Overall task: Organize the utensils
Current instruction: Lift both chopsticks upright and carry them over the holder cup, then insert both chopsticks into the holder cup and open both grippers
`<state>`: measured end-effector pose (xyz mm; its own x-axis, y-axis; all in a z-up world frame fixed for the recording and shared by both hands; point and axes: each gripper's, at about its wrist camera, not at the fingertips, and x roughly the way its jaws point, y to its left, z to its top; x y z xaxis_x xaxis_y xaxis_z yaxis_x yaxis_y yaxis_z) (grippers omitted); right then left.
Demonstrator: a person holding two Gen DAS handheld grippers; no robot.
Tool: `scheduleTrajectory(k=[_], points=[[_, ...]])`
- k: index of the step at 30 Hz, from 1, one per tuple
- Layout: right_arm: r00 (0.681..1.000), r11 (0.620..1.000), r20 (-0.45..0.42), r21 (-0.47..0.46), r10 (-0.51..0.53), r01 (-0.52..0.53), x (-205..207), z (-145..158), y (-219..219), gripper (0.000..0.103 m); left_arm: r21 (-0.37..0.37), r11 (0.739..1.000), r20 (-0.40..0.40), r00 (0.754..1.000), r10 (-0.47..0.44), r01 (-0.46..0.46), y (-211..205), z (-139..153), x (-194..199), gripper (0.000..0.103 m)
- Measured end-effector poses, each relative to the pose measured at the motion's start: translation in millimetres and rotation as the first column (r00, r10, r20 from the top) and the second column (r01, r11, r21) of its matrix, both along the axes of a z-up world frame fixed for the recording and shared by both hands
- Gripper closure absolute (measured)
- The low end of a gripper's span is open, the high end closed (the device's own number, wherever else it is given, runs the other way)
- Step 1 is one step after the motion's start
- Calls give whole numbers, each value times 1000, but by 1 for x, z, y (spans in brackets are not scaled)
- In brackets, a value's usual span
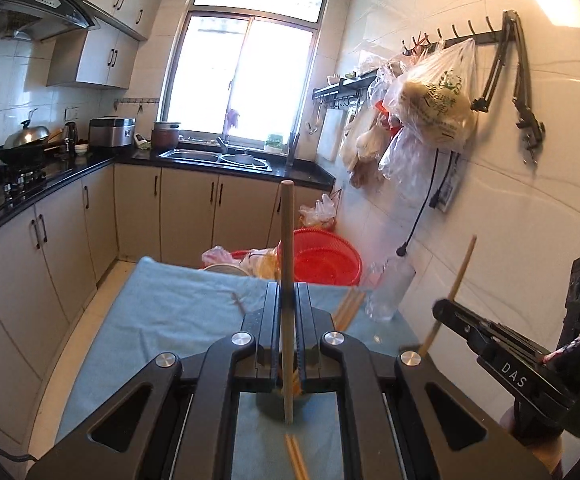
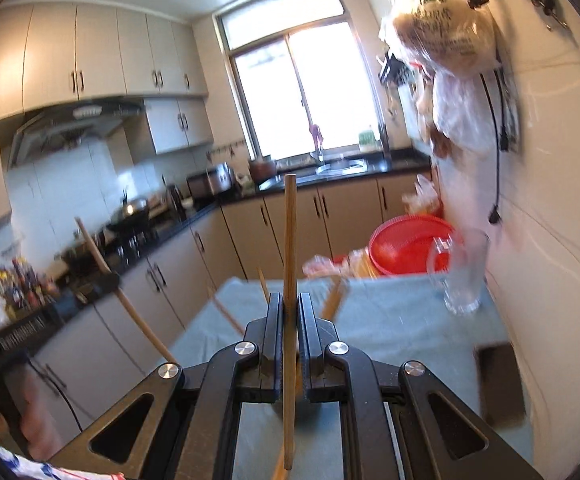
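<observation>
My left gripper [image 1: 288, 292] is shut on a wooden chopstick [image 1: 287, 240] that stands upright above the blue cloth [image 1: 178, 316] on the table. My right gripper [image 2: 290, 304] is shut on another wooden chopstick [image 2: 289, 248], also upright. In the left wrist view the right gripper [image 1: 445, 308] shows at the right with its chopstick [image 1: 455, 284]. In the right wrist view the left gripper's chopstick [image 2: 102, 264] shows at the left. More chopsticks [image 1: 347, 306] lie on the cloth ahead, and a pair [image 1: 295, 456] lies below the left gripper. A clear glass mug [image 2: 463, 276] stands at the table's far right.
A red basket [image 1: 321, 258] and plastic bags [image 1: 226, 258] sit beyond the table's far edge. The tiled wall [image 1: 509, 216] with hanging bags [image 1: 433, 100] runs close along the right. Kitchen cabinets [image 1: 50, 248] and a counter are at the left. A dark object [image 2: 497, 380] lies on the table's right edge.
</observation>
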<state>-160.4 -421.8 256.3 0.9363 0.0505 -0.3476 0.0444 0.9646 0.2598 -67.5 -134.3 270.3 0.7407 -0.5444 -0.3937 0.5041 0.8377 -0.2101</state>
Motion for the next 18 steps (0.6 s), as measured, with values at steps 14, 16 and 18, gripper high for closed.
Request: scheduleTrajectory(k=[14, 16, 18], points=[[999, 997, -16, 57, -51, 52, 90, -36, -7, 95, 46, 999, -111, 994, 14, -8, -52, -47, 85, 97], [998, 997, -49, 62, -45, 48, 93, -49, -7, 95, 63, 998, -119, 993, 18, -10, -53, -55, 85, 97], [997, 997, -69, 71, -38, 43, 92, -58, -8, 95, 76, 997, -122, 992, 16, -7, -54, -61, 84, 97]])
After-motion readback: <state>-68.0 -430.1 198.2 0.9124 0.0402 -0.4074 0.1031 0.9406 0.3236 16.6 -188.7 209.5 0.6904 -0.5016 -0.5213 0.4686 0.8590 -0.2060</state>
